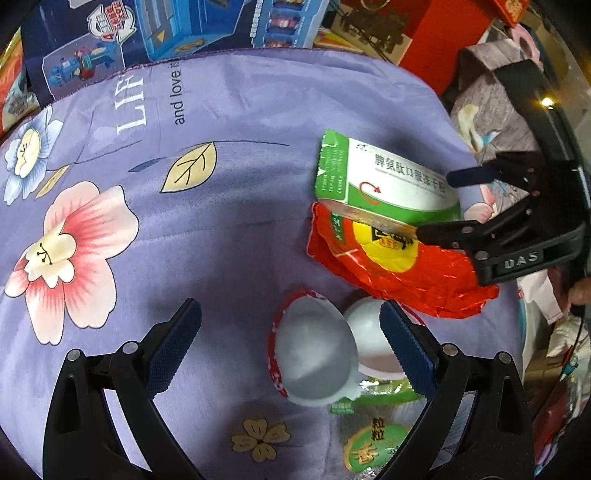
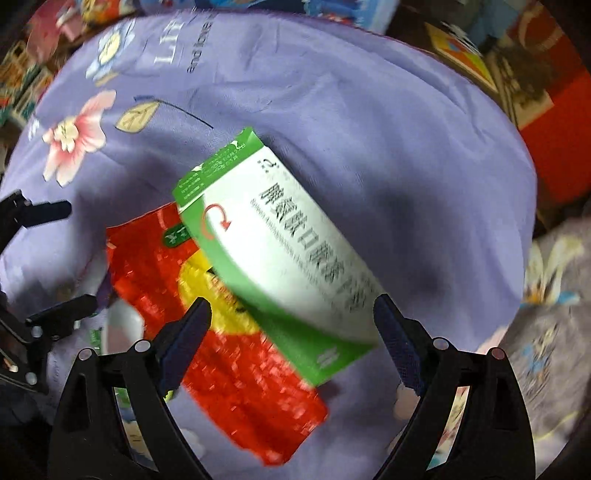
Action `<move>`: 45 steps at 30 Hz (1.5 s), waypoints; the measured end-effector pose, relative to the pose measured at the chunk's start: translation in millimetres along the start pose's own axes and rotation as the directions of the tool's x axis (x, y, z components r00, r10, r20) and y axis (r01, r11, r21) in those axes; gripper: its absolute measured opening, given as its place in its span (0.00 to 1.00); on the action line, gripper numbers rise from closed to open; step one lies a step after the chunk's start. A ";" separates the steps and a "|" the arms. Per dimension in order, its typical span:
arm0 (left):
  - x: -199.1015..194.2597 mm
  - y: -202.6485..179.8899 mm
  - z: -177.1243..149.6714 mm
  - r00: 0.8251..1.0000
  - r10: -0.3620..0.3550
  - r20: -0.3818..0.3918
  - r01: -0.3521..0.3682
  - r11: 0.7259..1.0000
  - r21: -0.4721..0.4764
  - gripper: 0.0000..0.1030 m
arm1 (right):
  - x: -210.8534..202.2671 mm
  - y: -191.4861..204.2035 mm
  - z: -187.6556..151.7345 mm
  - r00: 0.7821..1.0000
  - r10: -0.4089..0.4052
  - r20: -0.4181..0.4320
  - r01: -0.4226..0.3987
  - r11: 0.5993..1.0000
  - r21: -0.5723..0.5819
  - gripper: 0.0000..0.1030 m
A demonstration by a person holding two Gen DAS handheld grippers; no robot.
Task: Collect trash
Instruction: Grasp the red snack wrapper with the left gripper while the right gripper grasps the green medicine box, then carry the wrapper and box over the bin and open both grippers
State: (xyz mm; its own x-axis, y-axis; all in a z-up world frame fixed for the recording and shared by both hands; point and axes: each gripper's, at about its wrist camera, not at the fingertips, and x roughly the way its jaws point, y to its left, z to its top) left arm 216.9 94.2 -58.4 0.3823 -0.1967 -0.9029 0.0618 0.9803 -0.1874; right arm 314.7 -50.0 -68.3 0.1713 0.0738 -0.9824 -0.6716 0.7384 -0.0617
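A green and white medicine box (image 1: 384,181) lies on a red foil snack bag (image 1: 399,269) on the purple flowered cloth (image 1: 221,221). My right gripper (image 1: 432,206) is open, its fingers either side of the box's near end; the box (image 2: 280,258) and the red bag (image 2: 236,350) fill the right wrist view between the right gripper's (image 2: 291,332) fingers. My left gripper (image 1: 291,332) is open and empty above two white paper cups (image 1: 317,354) lying on their sides. A green snack packet (image 1: 373,435) lies below the cups.
A blue toy box (image 1: 166,33) stands behind the cloth's far edge. Red boxes (image 1: 443,33) and a grey patterned fabric (image 1: 487,103) sit at the right. My left gripper also shows at the left of the right wrist view (image 2: 55,258).
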 end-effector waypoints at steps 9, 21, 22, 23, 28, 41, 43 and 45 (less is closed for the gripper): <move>11.2 4.3 5.1 0.999 -0.023 -0.026 0.023 1.000 -0.013 0.94 | 22.8 -27.6 17.2 0.999 0.031 0.015 -0.031 0.999 0.009 0.88; 23.6 -21.3 18.6 0.998 -0.065 -0.014 0.065 0.998 0.006 0.94 | -1.2 -83.2 -29.4 0.990 0.031 0.135 -0.070 0.953 0.294 0.33; 26.1 -25.0 21.7 0.997 -0.072 -0.010 0.072 0.997 0.009 0.94 | -4.1 -85.8 -38.7 0.990 0.040 0.138 -0.082 0.945 0.315 0.33; 29.6 -30.0 24.7 0.997 -0.078 -0.008 0.078 0.997 0.012 0.93 | -6.0 -86.1 -47.5 0.989 0.049 0.139 -0.093 0.939 0.331 0.33; 52.9 -57.6 30.8 0.995 -0.093 -0.046 0.095 0.994 0.054 0.33 | -9.7 -98.0 -99.8 0.985 0.109 0.137 -0.157 0.895 0.418 0.33; -4.9 -149.3 9.1 0.990 -0.119 0.074 0.093 0.953 0.289 0.04 | -57.7 -105.1 -228.7 0.929 0.140 0.342 -0.330 0.729 0.600 0.30; -15.0 -163.4 4.3 0.988 -0.133 0.080 0.102 0.943 0.318 0.04 | -56.4 -94.6 -236.4 0.919 0.157 0.361 -0.360 0.708 0.608 0.30; -23.5 -174.8 -7.3 0.984 -0.176 0.039 0.150 0.922 0.357 0.04 | -54.8 -79.3 -245.8 0.915 0.182 0.359 -0.377 0.700 0.607 0.30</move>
State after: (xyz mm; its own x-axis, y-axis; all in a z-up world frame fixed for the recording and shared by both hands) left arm 190.3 -72.6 -7.2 0.4015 -0.3650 -0.8400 0.4439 0.8798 -0.1701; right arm 181.4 -277.4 -52.8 0.2938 0.4426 -0.8473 -0.0970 0.8956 0.4342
